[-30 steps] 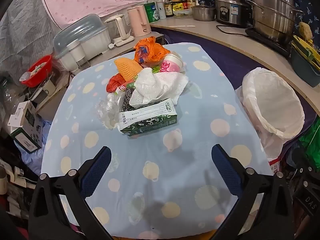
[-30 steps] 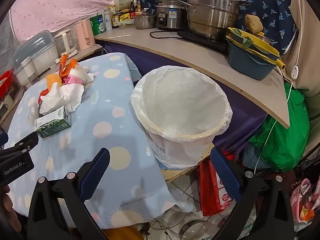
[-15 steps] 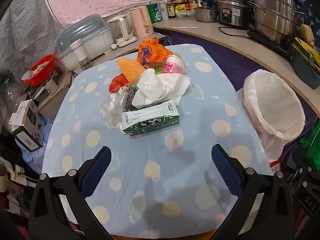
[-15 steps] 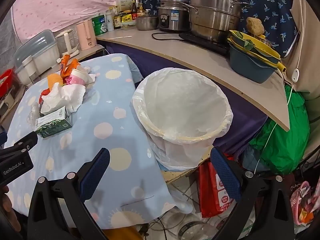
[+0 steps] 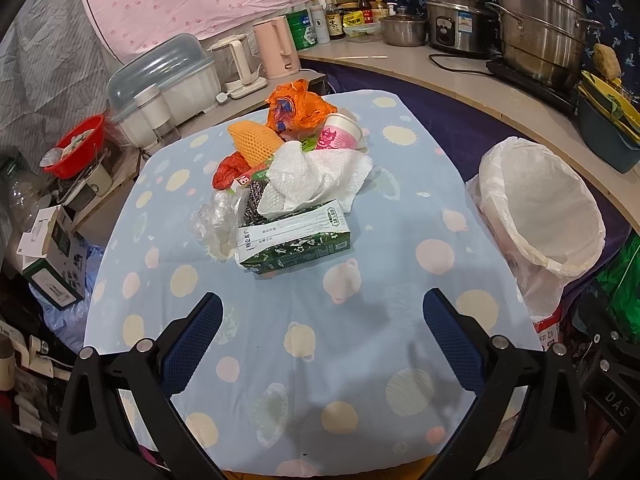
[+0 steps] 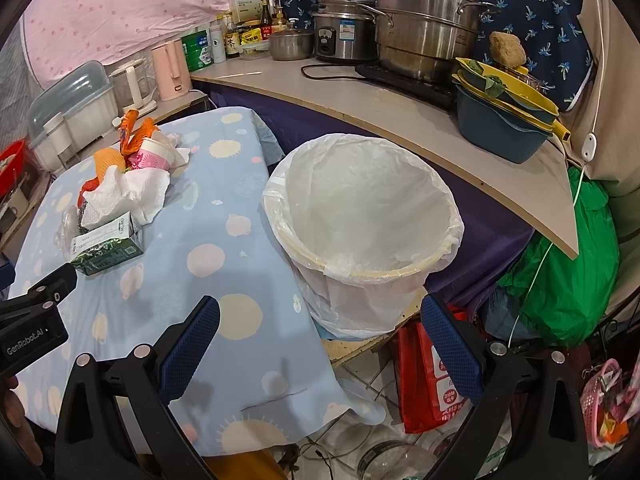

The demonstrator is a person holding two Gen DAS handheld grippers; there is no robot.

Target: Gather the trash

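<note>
Left wrist view: the left gripper (image 5: 322, 330) hovers over the blue dotted bench (image 5: 360, 288), fingers spread wide, gripping nothing. The trash pile sits mid-bench: green-and-white carton (image 5: 294, 240), crumpled white paper towel (image 5: 316, 178), pink paper cup (image 5: 340, 134), orange plastic bag (image 5: 298, 106).

Right wrist view: the right gripper (image 6: 320, 342) is wide apart too and empty, aimed at the white-lined round bin (image 6: 360, 220) just beside the bench; nothing inside it but the liner.
</note>
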